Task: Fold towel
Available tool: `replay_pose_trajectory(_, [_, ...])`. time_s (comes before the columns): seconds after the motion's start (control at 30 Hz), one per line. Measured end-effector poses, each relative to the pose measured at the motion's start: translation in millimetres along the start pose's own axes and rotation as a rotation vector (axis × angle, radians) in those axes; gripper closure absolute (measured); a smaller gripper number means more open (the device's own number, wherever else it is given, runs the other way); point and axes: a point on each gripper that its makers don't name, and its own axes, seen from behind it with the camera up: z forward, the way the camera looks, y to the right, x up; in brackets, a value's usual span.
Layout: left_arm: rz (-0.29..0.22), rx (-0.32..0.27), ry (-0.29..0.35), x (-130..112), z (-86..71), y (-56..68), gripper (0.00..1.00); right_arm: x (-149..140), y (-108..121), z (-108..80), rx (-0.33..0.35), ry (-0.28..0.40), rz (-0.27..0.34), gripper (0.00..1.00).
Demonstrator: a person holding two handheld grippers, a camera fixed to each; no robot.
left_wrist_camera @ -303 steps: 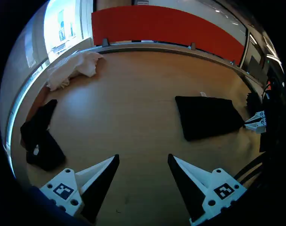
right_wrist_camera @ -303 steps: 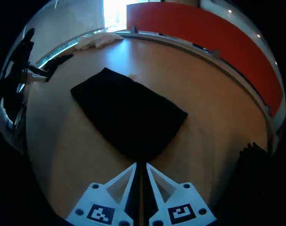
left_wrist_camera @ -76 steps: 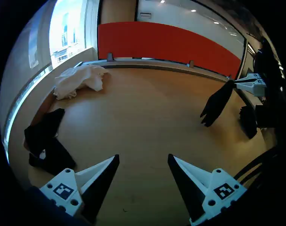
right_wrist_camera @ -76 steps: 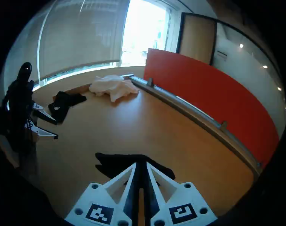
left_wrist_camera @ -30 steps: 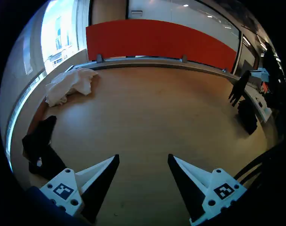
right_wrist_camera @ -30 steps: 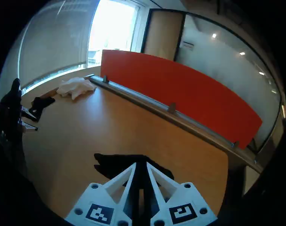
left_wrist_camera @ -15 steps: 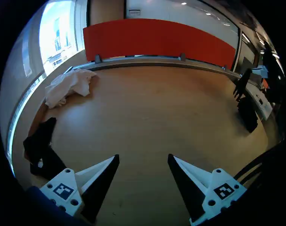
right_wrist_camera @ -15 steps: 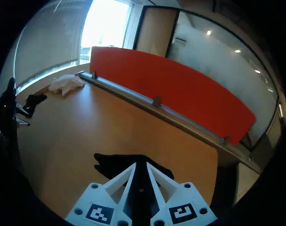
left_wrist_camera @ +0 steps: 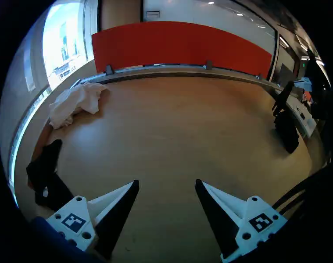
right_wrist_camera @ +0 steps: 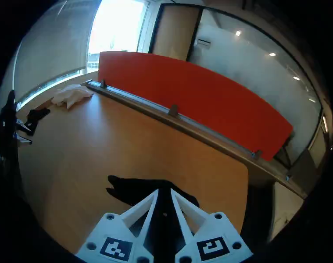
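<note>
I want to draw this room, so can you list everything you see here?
Table: one, light brown wood, under everything.
Divider panel: one, orange-red, along the table's far edge.
Window: one, bright, left wall.
White cloth heap: one, white, table's far left corner.
Black cloth heap: one, black, table's near left edge.
Black pile: one, black, table's right edge.
Black towel: one, black, hanging from the right gripper.
Left gripper: one, white and black, fingers apart above the table.
Right gripper: one, white, fingers shut on the black towel.

Wooden table [left_wrist_camera: 175, 127], red divider panel [left_wrist_camera: 179, 44] along far edge, bright window [right_wrist_camera: 116, 30].
</note>
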Motion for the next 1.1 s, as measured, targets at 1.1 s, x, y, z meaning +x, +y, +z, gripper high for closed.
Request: replay_pose_trajectory(1.1, [0.023, -0.021, -0.009, -2.6, -1.5, 3.6, 0.04, -130.7, -2.2, -63.9, -0.078, -0.158, 0.116, 0.96])
